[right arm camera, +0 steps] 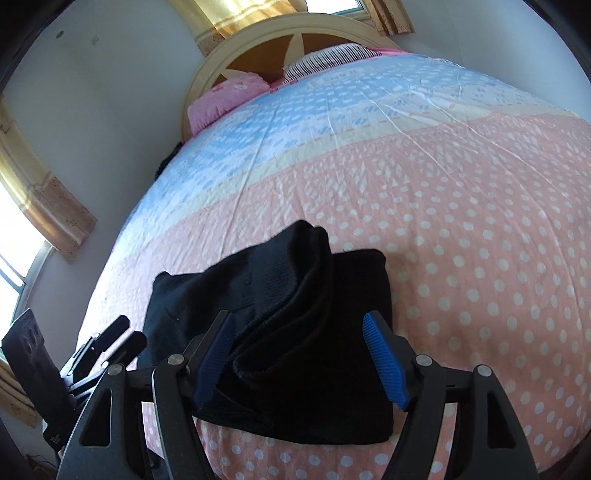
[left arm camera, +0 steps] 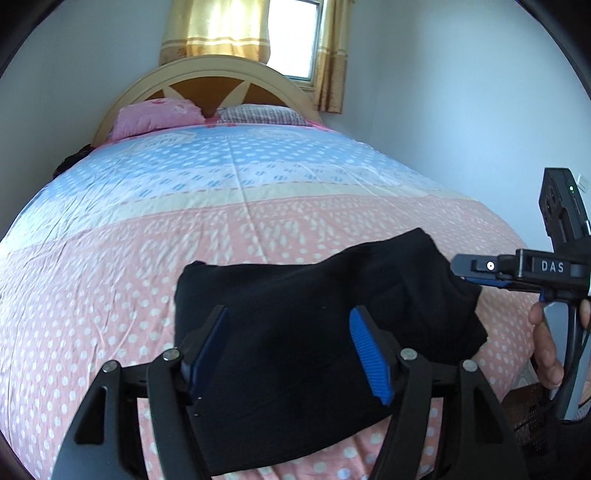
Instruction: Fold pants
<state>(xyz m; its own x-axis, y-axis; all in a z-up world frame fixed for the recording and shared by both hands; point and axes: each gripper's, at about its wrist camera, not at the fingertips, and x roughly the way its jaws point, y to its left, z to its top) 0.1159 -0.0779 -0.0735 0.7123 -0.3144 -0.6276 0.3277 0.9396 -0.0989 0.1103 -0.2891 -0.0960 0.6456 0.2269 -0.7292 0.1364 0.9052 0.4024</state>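
Status: the black knit fabric pants (left arm camera: 295, 332) were found folded into a compact, roughly rectangular bundle, laid on the pink end of the bed w/ the pink-and-blue polka-dot cover (left arm camera: 129, 258), near its foot edge. Fold judged approx. complete. One loose part w/ a ribbed hem (right arm camera: 291, 280) was seen riding up in a hump on top of the stack in the right wrist view, so a final flatten/tuck was probably still left. Hem or waistband – couldn't be told.

Left claw (left arm camera: 288, 354): jaws were spread, blue pads clear of the cloth, nothing gripped; bundle lay below and between them. Right claw (right arm camera: 299, 354): jaws likewise apart, nothing clamped, though the raised fold sat between the pads. The right claw was also seen from the left wrist cam at the bundle's right edge, held by a person's hand (left arm camera: 546, 343).

Count:
- pants: 1
- claws: 2
- beds: 1
- pillows: 2 – one pink pillow (left arm camera: 155, 118), one striped pillow (left arm camera: 262, 112), both at the headboard
- arched wooden headboard (left arm camera: 207, 81): 1
- gold curtains (left arm camera: 218, 29): drawn at the window behind the bed; a 2nd curtained window seen in the right view.
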